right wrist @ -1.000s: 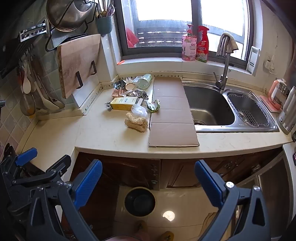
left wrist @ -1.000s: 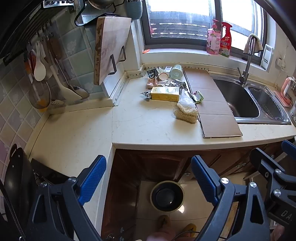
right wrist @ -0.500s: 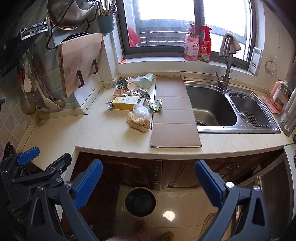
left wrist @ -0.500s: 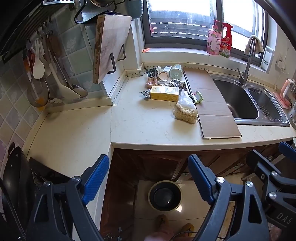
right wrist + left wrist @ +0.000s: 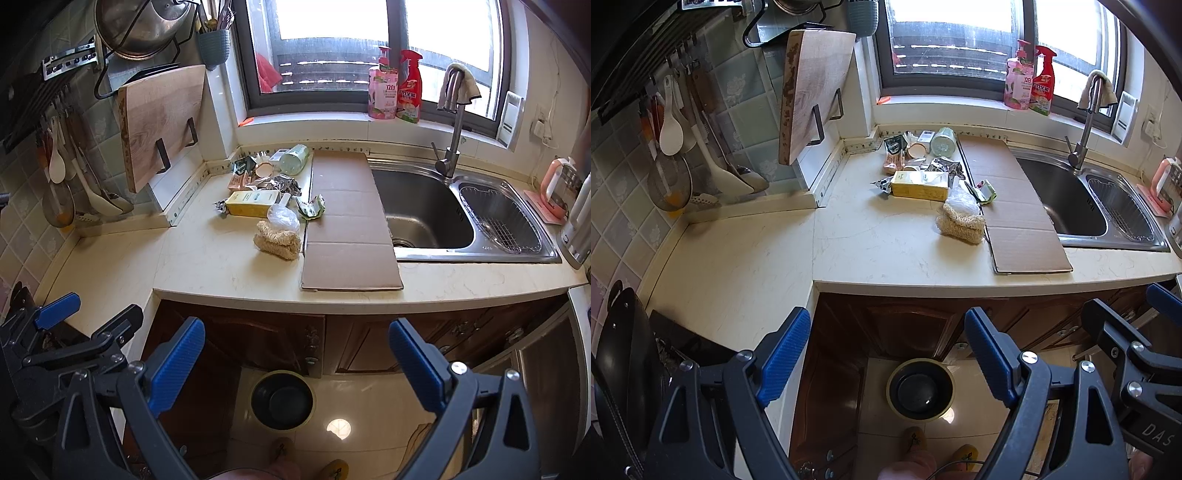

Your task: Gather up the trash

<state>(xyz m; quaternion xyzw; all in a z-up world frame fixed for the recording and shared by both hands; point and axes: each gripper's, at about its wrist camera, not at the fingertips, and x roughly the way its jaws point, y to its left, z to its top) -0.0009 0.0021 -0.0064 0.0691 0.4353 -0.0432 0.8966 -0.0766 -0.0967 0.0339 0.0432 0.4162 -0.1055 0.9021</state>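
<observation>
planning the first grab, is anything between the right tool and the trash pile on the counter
Nothing visible blocks it. The right tool is open, back off the counter edge, and bare countertop lies before the trash pile.

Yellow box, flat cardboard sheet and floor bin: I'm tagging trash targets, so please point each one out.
Yellow box [image 5: 248,203], right wrist view, middle of its top face.
Flat cardboard sheet [image 5: 349,221], right wrist view, centre of its middle panel.
Floor bin [image 5: 892,376], left wrist view, its pale rim on the left side.
</observation>
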